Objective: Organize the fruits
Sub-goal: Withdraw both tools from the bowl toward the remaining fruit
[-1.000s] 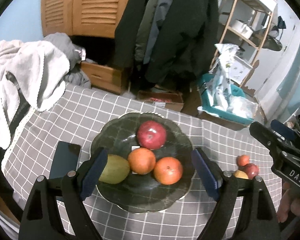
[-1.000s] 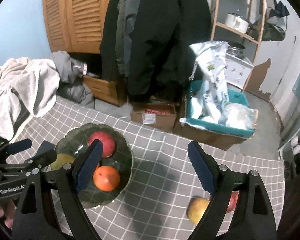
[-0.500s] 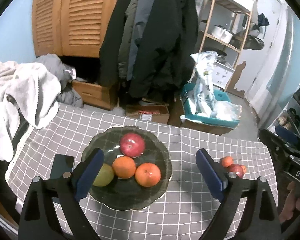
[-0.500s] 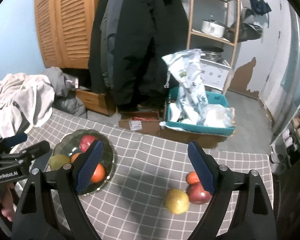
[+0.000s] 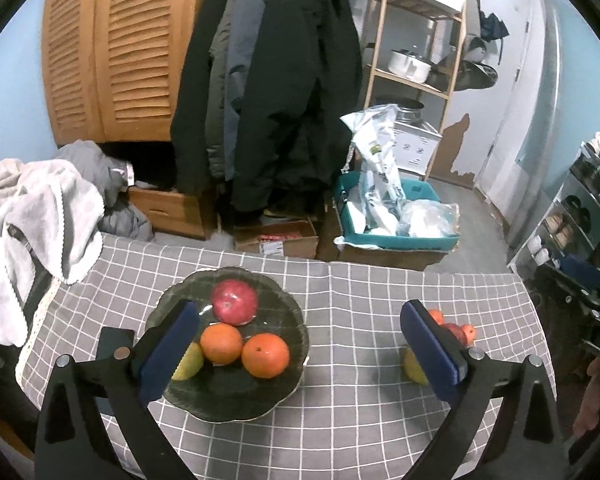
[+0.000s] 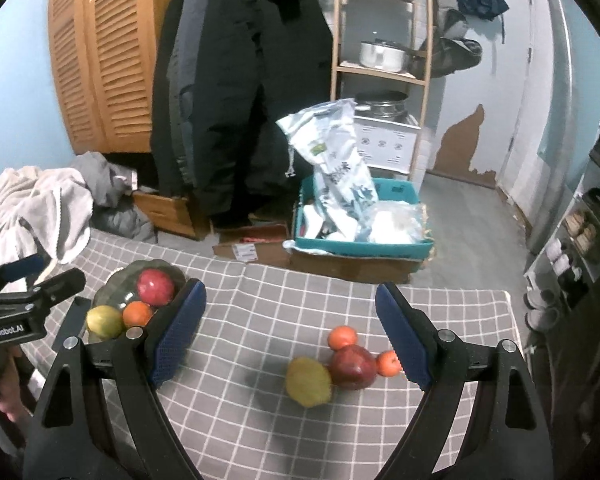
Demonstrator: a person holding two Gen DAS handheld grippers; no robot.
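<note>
On the checked counter (image 6: 260,320), off to your right, four loose fruits are sitting bunched together: a yellow-green fruit (image 6: 309,381) is touching a red apple (image 6: 354,366), with one small orange (image 6: 342,337) just behind the apple and another small orange (image 6: 388,362) just beside it on the far side. You are holding the right claw (image 6: 290,332) above and short of that cluster with its jaws standing wide and nothing between them. If you are closing on the apple from here, I judge the pads are likely to be nudging a neighbour first, because the fruits are packed so tightly; a round fruit knocked that way could be rolling toward the counter's right edge, which is lying near. The yellow-green one is standing freest, so it looks the safer pick. Your left claw (image 5: 300,344) is hanging over the dark scalloped bowl (image 5: 236,400) and its jaws have just been opening; they are gaping wide and gripping nothing. The bowl is already carrying a large red apple (image 5: 235,301) at the back, two oranges (image 5: 244,346) side by side in front, and a yellow-green fruit half hidden behind the left pad. That is leaving bare room mostly at the bowl's near side, so a fruit dropped from any height may be bouncing off the ones inside and over the shallow rim
</note>
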